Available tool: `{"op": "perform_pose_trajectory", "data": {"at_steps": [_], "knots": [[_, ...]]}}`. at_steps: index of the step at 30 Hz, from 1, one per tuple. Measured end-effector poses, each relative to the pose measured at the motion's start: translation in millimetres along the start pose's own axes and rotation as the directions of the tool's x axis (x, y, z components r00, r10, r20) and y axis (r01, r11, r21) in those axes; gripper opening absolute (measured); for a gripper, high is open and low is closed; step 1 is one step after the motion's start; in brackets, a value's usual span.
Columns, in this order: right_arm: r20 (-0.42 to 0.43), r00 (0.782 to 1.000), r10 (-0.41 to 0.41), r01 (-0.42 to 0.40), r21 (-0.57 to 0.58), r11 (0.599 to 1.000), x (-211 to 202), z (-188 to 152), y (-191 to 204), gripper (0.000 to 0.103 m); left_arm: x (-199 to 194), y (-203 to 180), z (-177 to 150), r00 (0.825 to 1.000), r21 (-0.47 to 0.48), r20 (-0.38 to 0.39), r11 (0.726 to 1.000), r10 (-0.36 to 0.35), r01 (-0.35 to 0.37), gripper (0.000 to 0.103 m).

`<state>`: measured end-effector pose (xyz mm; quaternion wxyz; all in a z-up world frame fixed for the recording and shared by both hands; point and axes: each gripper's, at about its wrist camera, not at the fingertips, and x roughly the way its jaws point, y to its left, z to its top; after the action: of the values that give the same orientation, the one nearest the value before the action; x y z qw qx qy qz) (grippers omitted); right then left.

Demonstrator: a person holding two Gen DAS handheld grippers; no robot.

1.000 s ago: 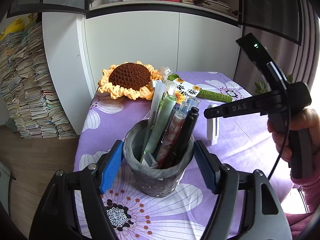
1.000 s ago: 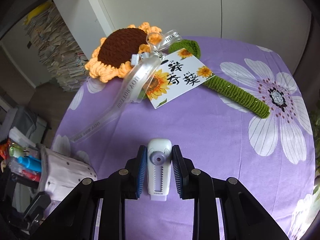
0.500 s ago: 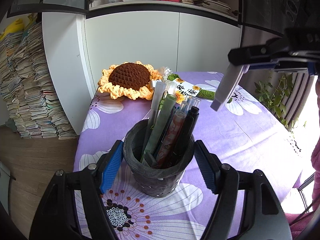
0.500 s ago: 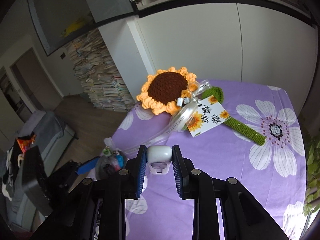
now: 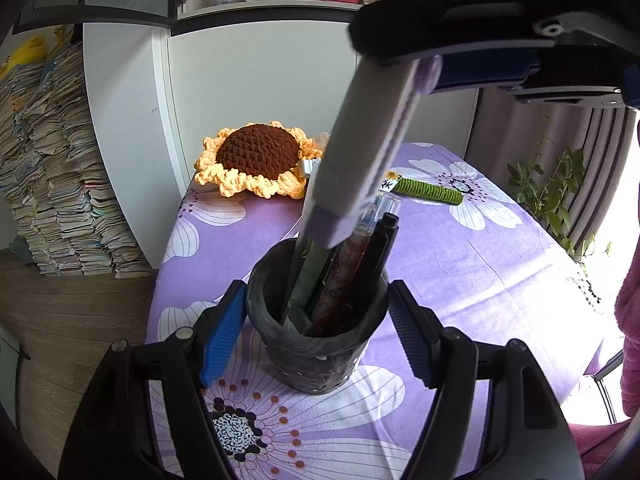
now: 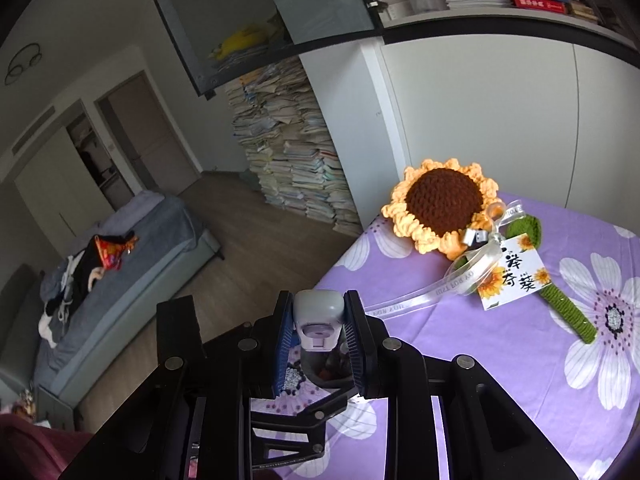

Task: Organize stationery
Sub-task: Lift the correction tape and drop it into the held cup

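Purple floral tablecloth (image 5: 460,264) below: right tool (image 6: 319,326) pinches white cutter (image 5: 368,136) (probably), long axis steep, lower end toward pen cup (image 5: 316,356).

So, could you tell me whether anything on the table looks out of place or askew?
Nothing is spilled or damaged. The pen cup stands upright between the left gripper's fingers. The one non-stationery item is a crocheted sunflower lying flat at the table's far end, ribbon trailing across the cloth.

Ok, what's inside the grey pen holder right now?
The pen holder holds several upright pens: a black one, a reddish patterned one, a clear-capped one, a green one. The white utility knife in the right gripper covers their tops; the holder's bottom is hidden.
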<state>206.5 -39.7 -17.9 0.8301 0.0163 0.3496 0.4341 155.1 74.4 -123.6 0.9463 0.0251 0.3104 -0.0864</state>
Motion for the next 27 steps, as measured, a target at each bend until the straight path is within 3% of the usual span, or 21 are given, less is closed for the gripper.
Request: {"op": "perform_pose_trajectory", "data": {"at_steps": [10, 18, 27], "knots": [[0.000, 1.000, -0.001, 0.001, -0.104, 0.995, 29, -1, 7, 0.027, 0, -1, 0, 1.000, 0.005, -0.001, 1.000, -0.004, 0.004, 0.071], [-0.050, 0.996, 0.078, -0.081, -0.065, 0.995, 41, -3, -10, 0.027, 0, 1, 0, 1.000, 0.004, -0.002, 1.000, -0.008, 0.008, 0.071], [-0.056, 0.996, 0.072, -0.073, -0.030, 0.997, 41, -6, -20, 0.027, 0, 0, 0, 1.000, 0.004, -0.004, 1.000, -0.007, 0.007, 0.071]]}}
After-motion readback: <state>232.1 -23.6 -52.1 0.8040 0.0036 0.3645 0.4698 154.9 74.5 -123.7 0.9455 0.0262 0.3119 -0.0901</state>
